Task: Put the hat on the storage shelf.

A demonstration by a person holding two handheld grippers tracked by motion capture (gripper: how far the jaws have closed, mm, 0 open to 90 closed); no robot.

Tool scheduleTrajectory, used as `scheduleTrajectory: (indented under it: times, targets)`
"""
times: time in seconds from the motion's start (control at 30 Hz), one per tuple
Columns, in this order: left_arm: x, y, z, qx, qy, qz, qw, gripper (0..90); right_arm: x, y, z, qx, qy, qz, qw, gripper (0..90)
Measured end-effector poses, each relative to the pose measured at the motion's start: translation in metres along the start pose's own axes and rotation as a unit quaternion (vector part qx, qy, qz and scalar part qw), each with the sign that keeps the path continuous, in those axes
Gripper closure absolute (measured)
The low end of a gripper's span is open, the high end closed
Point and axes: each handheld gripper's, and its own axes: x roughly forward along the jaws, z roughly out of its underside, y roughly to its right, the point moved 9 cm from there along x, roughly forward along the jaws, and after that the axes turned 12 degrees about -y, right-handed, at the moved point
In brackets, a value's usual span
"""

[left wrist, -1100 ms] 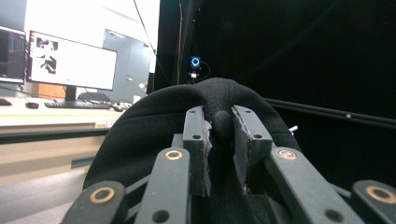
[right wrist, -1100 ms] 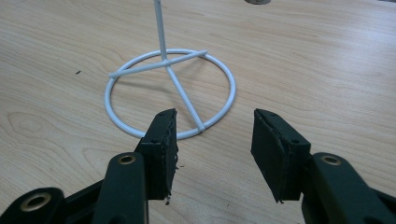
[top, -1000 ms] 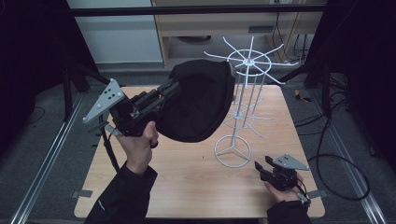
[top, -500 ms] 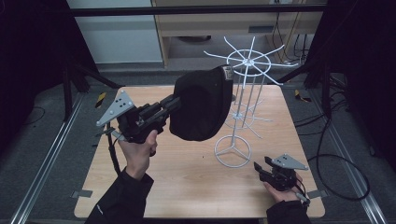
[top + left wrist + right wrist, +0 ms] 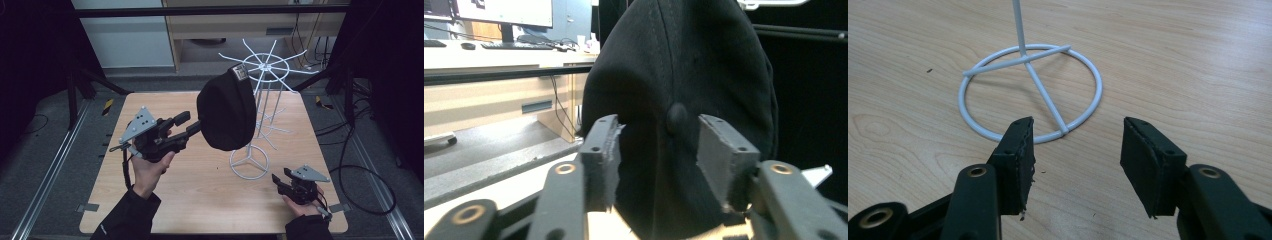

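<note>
The black cap (image 5: 227,112) hangs on the white wire rack (image 5: 260,95), its strap end caught on one of the upper prongs, crown facing the left gripper (image 5: 187,125). That gripper's jaws have just been opening; its fingers (image 5: 600,155) stand wide to either side of the cap's top button, and the pads are off the cloth, so the rack carries the cap alone. The step in hand looks like the release.

To do it well, draw the left gripper straight back along its own line, away from the crown, so that neither finger drags the fabric and pulls the cap off its prong. Keep the fingers as wide as they stand until they are past the button. Move slowly: the rack is light and may tip.

The right gripper (image 5: 285,184) rests low on the desk (image 5: 200,200), fingers (image 5: 1015,160) spread and holding nothing, just short of the rack's ring base (image 5: 1030,92). It is well placed to steady that base if the rack rocks.
</note>
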Motion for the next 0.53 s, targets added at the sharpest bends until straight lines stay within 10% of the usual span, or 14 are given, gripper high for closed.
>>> scheduleTrajectory:
  times: [0.3,0.53]
  targets:
    - [-0.029,-0.024,0.052,-0.001,-0.034,-0.047,0.9983,31.1,0.0,0.002,0.001,0.005,0.003,0.003,1.0,43.4]
    - [-0.043,-0.066,0.141,-0.043,-0.109,-0.105,0.9875,28.5,0.001,0.005,0.002,0.012,0.003,0.01,0.9999,34.6]
